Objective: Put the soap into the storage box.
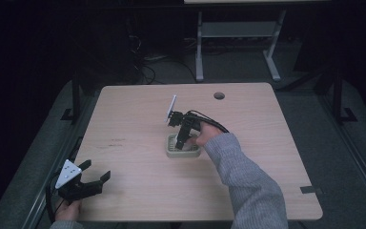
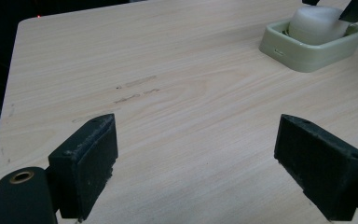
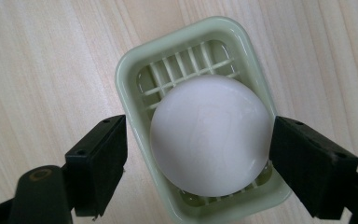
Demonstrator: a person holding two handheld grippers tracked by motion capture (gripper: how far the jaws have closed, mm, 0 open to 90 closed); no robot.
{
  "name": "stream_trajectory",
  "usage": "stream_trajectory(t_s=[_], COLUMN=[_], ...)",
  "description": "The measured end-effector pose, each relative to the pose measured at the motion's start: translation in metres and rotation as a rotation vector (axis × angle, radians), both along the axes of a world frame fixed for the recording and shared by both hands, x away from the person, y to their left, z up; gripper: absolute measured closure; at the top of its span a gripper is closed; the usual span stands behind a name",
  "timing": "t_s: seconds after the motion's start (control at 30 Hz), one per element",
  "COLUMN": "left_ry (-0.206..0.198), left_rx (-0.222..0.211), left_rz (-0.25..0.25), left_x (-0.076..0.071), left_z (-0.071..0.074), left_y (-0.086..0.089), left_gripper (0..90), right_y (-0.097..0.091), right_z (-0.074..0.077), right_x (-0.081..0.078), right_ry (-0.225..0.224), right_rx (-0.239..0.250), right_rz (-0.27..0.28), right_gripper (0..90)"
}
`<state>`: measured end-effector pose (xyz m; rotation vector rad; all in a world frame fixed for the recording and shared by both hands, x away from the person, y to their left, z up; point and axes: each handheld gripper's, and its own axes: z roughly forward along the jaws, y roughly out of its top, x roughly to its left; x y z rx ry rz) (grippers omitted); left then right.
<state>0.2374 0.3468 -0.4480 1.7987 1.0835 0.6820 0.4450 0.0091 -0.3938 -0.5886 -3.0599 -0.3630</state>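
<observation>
Starting at the near-left corner of the table (image 1: pixel 138 191), the left gripper (image 1: pixel 95 177) rests with jaws spread wide and empty, close to that edge. Mid-table, the right gripper (image 3: pixel 198 158) points down over the pale green soap dish (image 3: pixel 130 93), jaws wide apart, straddling the white soap (image 3: pixel 209 140); one pad seems to touch it, though that is hard to judge. Closing squarely on the soap's widest part should keep it from slipping. Bare wood lies all around the dish, leaving ample room.
</observation>
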Motion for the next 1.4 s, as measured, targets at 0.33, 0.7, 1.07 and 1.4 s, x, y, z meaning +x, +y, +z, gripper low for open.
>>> stream_trajectory(t_s=[0.33, 0.7, 1.07, 1.4], left_ry=[-0.001, -0.001, 0.002, 0.001], left_rx=[0.002, 0.001, 0.010, 0.005], left_rz=[-0.001, 0.000, -0.003, -0.002], left_x=[0.000, 0.000, 0.000, 0.000], left_z=[0.000, 0.000, -0.001, -0.001], left_y=[0.000, 0.000, -0.001, -0.001], left_gripper=[12.9, 12.8, 12.8, 12.8], right_y=[-0.005, -0.017, -0.029, -0.039], right_z=[0.006, 0.014, 0.016, 0.019], right_x=[-0.002, -0.004, -0.009, -0.014], right_ry=[0.002, -0.011, -0.011, -0.015], right_rx=[0.021, 0.032, 0.043, 0.055], right_rz=[-0.010, -0.033, -0.047, -0.057], right_gripper=[19.1, 19.5, 19.9, 20.1])
